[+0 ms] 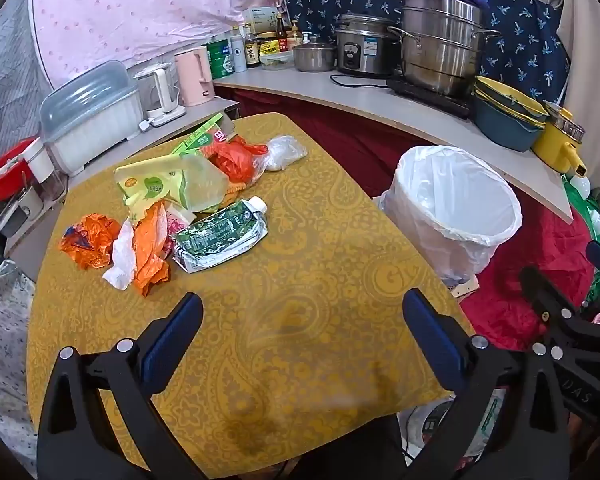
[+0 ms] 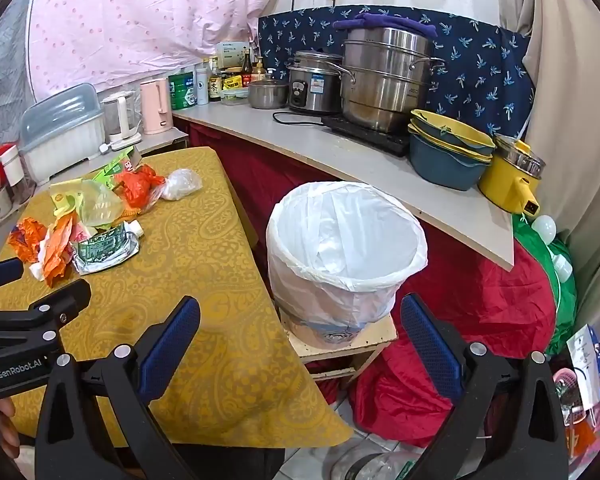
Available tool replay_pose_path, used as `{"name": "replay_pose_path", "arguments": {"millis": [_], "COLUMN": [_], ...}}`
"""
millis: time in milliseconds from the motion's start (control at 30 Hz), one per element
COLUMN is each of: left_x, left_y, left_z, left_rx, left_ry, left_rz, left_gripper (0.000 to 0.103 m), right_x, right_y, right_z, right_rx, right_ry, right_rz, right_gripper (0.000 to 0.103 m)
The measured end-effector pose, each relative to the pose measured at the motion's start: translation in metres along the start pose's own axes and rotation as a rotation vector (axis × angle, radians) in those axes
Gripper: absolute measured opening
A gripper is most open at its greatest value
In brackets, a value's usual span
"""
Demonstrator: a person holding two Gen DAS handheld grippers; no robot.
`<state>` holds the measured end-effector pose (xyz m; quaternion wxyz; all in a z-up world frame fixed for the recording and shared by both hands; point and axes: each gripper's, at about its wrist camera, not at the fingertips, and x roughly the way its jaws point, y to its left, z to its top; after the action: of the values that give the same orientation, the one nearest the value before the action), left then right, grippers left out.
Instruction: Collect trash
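A heap of trash lies on the far left of the yellow-clothed table [image 1: 300, 280]: a flattened green carton [image 1: 220, 236], orange wrappers [image 1: 88, 240], a white tissue [image 1: 120, 260], a yellow-green bag [image 1: 168, 184], an orange bag [image 1: 236, 160] and a clear bag [image 1: 284, 152]. A bin lined with a white bag [image 2: 348, 248] stands on a low stool right of the table. My left gripper [image 1: 302, 320] hangs open over the table's near part, well short of the heap. My right gripper [image 2: 300, 320] is open too, over the table's right edge near the bin. Nothing is held.
A counter [image 2: 340, 152] behind the bin carries steel pots [image 2: 384, 76], a rice cooker, stacked blue-yellow bowls [image 2: 448, 148] and a yellow pot. Kettles and a dish box [image 1: 92, 116] stand left of the table. Red cloth [image 2: 480, 312] covers the floor space by the bin.
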<state>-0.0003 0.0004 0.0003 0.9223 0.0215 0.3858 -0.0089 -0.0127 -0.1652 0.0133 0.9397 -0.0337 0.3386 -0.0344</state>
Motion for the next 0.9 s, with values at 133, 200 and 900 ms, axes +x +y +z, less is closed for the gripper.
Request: {"name": "replay_pose_path", "arguments": {"millis": [133,200,900], "left_x": [-0.002,0.001,-0.007], "left_y": [0.003,0.010,0.025], "left_z": [-0.001,-0.003,-0.007], "left_rx": [-0.016,-0.032,-0.045], "left_ry": [-0.004,0.003,0.004], "left_rz": [-0.005,0.001,0.028], "left_gripper": [0.095,0.095,0.095], "right_x": [0.001,0.001,-0.005], "right_y": [0.003,0.005,0.028], "right_z": [0.000,0.000,0.000], "right_rx": [-0.004,-0.006,-0.076], "right_ry": [-0.004,-0.001,0.006], "right_rz": [0.000,0.003,0.000], "right_gripper": [0.096,0.096,0.096]}}
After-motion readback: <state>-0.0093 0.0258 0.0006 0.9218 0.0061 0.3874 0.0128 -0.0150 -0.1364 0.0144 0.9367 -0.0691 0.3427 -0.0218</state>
